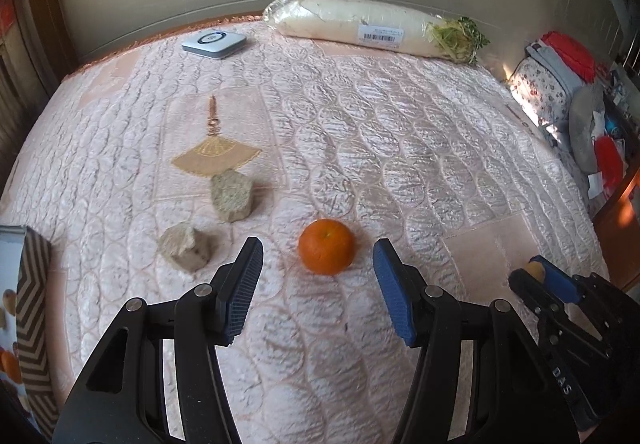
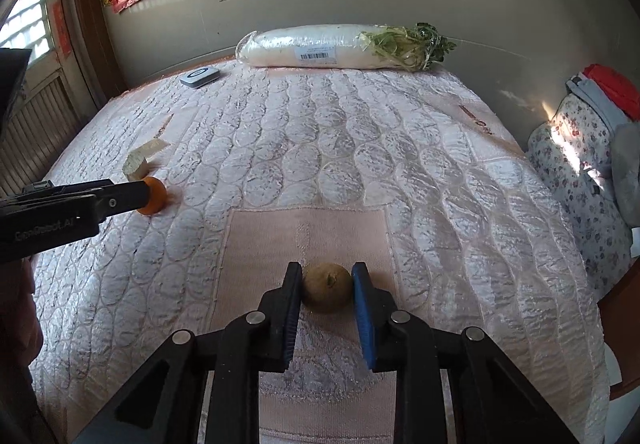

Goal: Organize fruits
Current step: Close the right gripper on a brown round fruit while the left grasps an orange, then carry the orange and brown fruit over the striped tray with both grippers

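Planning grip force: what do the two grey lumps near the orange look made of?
Both lumps look like rough stone: matte, speckled grey-beige, with broken angular faces. They could be dried food; the look leaves it open.

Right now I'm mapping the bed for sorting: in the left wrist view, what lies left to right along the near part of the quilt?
Patterned box → nearer stone → farther stone → orange → right gripper, closed on a small brownish fruit.
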Demonstrator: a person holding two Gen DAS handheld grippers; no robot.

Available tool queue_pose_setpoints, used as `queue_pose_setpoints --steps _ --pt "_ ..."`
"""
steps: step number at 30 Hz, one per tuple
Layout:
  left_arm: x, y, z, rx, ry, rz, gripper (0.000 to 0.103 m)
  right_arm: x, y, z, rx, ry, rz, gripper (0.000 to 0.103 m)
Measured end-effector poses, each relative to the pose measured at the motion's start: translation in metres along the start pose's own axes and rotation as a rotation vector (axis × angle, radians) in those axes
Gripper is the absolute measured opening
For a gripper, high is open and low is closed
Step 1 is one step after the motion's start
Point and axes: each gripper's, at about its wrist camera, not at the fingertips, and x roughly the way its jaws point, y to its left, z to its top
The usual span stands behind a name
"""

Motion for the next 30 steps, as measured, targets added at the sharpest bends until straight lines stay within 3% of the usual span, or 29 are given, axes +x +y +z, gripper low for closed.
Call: queue_pose_setpoints --steps 4,6,7,8,16,30 --pt "0.014 -0.001 0.002 -0.011 0.022 -0.026 0.058 -0.001 -0.002 0.0 0.005 -0.003 0.016 0.024" --pt "0.018 0.001 0.0 -0.022 0.025 -0.019 0.05 -0.002 -0.002 -0.001 0.009 -0.008 0.015 0.024" --pt "0.017 0.002 0.0 -0.014 0.015 -0.005 0.033 -0.003 -0.002 -0.001 0.008 -0.014 0.012 0.024" --pt "0.017 0.002 -0.001 -0.011 0.022 -0.009 0.031 -0.004 -0.001 -0.001 0.006 -0.019 0.008 0.024" --pt "-0.014 0.02 -0.019 -0.05 -0.021 -0.014 0.031 -0.015 0.022 -0.005 -0.028 -0.029 0.018 0.024" --pt "-0.087 0.057 -0.079 -0.089 -0.106 0.109 0.031 -0.049 0.102 -0.014 -0.118 -0.061 0.144 0.024"
